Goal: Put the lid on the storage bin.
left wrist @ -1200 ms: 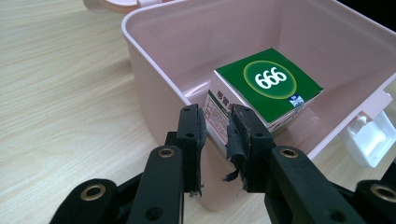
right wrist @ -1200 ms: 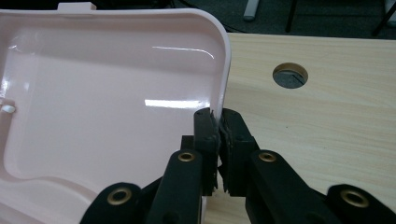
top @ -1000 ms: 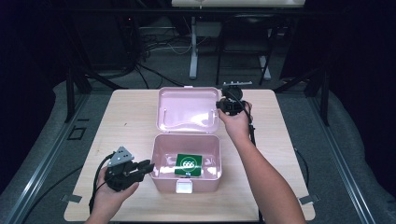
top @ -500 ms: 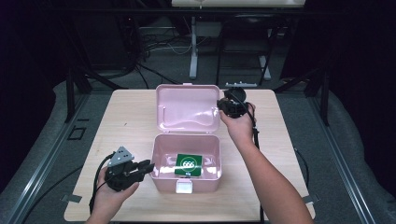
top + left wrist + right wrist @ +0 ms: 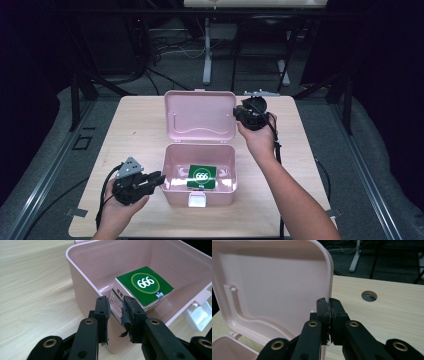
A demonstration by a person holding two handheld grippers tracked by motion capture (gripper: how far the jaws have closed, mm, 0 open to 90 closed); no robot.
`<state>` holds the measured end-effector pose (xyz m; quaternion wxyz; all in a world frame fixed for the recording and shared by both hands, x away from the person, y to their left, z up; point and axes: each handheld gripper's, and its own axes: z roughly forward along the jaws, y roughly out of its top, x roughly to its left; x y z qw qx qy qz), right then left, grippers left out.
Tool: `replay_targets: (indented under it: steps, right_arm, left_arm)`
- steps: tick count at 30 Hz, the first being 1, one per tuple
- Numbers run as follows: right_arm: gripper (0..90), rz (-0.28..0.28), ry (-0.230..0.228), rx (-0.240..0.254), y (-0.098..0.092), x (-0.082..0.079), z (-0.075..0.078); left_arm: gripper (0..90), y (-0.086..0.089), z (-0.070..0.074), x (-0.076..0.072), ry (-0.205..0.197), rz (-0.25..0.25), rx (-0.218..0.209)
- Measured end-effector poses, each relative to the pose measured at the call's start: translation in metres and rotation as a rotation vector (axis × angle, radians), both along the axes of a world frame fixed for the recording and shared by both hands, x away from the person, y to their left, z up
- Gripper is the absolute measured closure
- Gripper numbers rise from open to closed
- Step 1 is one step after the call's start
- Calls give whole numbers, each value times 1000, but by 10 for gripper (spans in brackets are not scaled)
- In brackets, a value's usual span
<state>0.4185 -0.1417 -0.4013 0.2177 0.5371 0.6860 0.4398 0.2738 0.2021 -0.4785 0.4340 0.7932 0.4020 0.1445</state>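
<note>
High view – box: a pink box (image 5: 199, 192) is sitting at the centre of the wooden table (image 5: 135, 127), its lid (image 5: 200, 116) standing open at the box's 12 o'clock side.
High view – carton: a green carton (image 5: 202, 177) marked 666 is lying inside the box.
High view – left gripper: the left gripper (image 5: 154, 179) is resting at the box's 9 o'clock side, its tips at the wall.
High view – right gripper: the right gripper (image 5: 237, 114) is meeting the lid's edge at 3 o'clock.
Left gripper view – jaws: the left gripper (image 5: 115, 305) is clamping the box's wall (image 5: 82, 287), one jaw outside and one inside.
Left gripper view – carton: the green carton (image 5: 145, 285) is lying tilted just beyond the inner jaw, toward 1 o'clock; the white latch (image 5: 198, 316) is showing at 3 o'clock.
Right gripper view – jaws: the right gripper (image 5: 329, 305) is pinching the lid's rim (image 5: 330, 272), jaws pressed together on the thin edge.
Right gripper view – table: a round hole (image 5: 369, 295) is showing in the tabletop at 2 o'clock.
</note>
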Motion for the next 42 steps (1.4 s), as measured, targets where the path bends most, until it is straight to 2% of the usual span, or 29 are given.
replay_targets:
  steps: [2, 8, 13, 17, 32, 42]
  right_arm:
    - [873, 5, -25, -10, 0, -6, 1]
    - [873, 15, -42, 3, -2, -14, 2]
    - [873, 24, -78, -20, -1, -25, 3]
    - [872, 31, -86, -10, -2, -31, 3]
    - [873, 41, -143, -66, 1, -52, 3]
    - [869, 50, -178, -65, 0, -66, -1]
  left_arm:
    - [738, 0, 0, 0, -1, 0, 0]
    - [739, 0, 0, 0, -1, 1, 1]
    - [739, 0, 0, 0, -1, 2, 1]
    - [739, 0, 0, 0, -1, 2, 2]
    - [739, -1, 0, -1, -1, 5, 0]
    - [739, -1, 0, -1, -1, 5, 0]
